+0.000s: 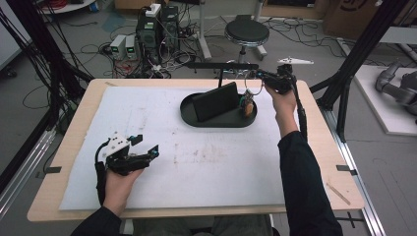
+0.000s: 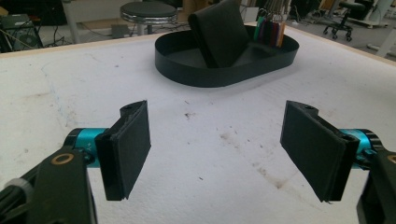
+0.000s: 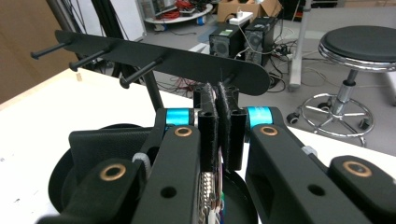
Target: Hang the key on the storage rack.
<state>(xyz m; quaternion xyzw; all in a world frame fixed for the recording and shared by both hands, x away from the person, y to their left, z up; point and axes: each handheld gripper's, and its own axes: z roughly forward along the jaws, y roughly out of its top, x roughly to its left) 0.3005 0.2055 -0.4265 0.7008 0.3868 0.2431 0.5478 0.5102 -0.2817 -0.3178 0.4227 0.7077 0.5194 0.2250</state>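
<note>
A: From the high view, where are the two tools?

B: The left gripper [image 1: 142, 145] sits low over the white mat [image 1: 196, 162] at the near left, jaws wide apart, nothing between them. The right gripper [image 1: 256, 75] is at the far right, above the tray [image 1: 189, 110], with a key bunch [image 1: 247, 104] hanging from its tip into the tray's right end. A wallet [image 1: 216, 102] leans upright in the tray.

A: And the left gripper view?

B: Both pads [image 2: 133, 147] stand well apart over the stained mat, empty. Farther off the tray [image 2: 205, 77] holds the tilted wallet [image 2: 222, 32]; the keys [image 2: 271, 30] hang at its far right.

A: The right gripper view?

B: The jaws are pressed almost together, and a metal ring and keys [image 3: 210, 196] dangle just below them, so it grips the bunch. A rack [image 3: 187, 60] with pegs stands right behind.
</note>
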